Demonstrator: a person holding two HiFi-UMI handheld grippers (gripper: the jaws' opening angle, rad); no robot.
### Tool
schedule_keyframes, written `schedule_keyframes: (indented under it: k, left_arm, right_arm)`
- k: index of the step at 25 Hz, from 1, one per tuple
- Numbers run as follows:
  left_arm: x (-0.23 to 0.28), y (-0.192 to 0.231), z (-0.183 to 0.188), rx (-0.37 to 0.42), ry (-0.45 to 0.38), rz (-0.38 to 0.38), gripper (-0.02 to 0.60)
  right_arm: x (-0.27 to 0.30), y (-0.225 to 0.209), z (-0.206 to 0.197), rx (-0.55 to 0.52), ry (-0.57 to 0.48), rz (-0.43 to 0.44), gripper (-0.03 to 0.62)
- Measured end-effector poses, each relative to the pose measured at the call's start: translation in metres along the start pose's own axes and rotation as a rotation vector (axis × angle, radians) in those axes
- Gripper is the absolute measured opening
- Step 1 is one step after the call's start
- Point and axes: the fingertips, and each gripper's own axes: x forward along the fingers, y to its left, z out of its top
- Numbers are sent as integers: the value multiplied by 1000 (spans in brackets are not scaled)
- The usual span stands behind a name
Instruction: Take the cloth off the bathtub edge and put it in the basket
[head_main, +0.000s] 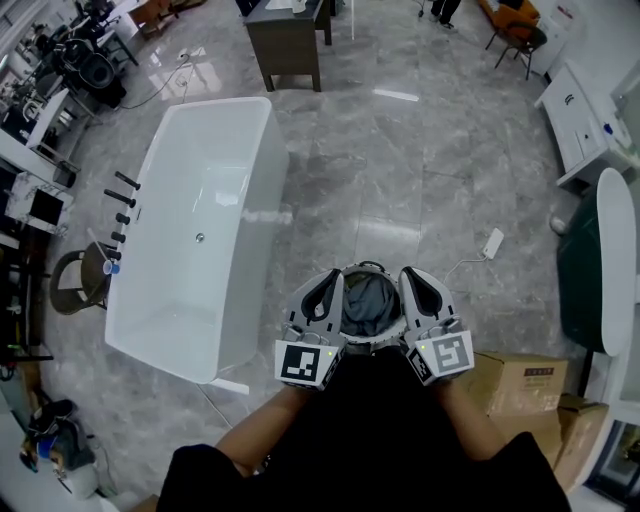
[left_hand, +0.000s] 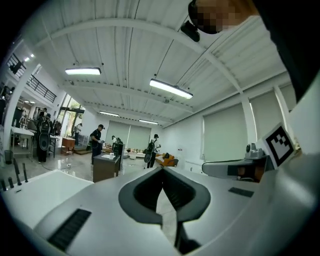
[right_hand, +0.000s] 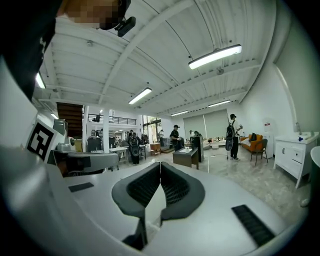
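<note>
In the head view a white bathtub stands on the marble floor at the left, and I see no cloth on its rim. A grey cloth lies bunched inside a round basket straight below me, between my two grippers. My left gripper and right gripper are held side by side above the basket, pointing level and forward. In the left gripper view the jaws meet at the tips with nothing between them. The right gripper view shows its jaws pressed together and empty too.
Black taps line the bathtub's left rim. Cardboard boxes sit at my right, a power strip with its cable lies on the floor ahead, and a dark cabinet stands beyond the tub. Several people stand far off in the hall.
</note>
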Motion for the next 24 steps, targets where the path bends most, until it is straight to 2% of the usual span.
schedule_keyframes:
  k: [3, 8, 19, 24]
  left_arm:
    - [-1, -7, -1, 8, 9, -19, 13]
    - [-3, -13, -2, -10, 16, -35, 12]
    - [-19, -31, -9, -5, 35, -53, 12]
    - [-28, -34, -7, -14, -1, -53, 13]
  right_arm:
    - [-2, -2, -2, -3, 1, -27, 32]
    - [-9, -2, 5, -91, -6, -76, 31]
    - [-33, 2, -2, -33, -17, -106, 29]
    - [-38, 9, -9, -24, -10, -103, 29]
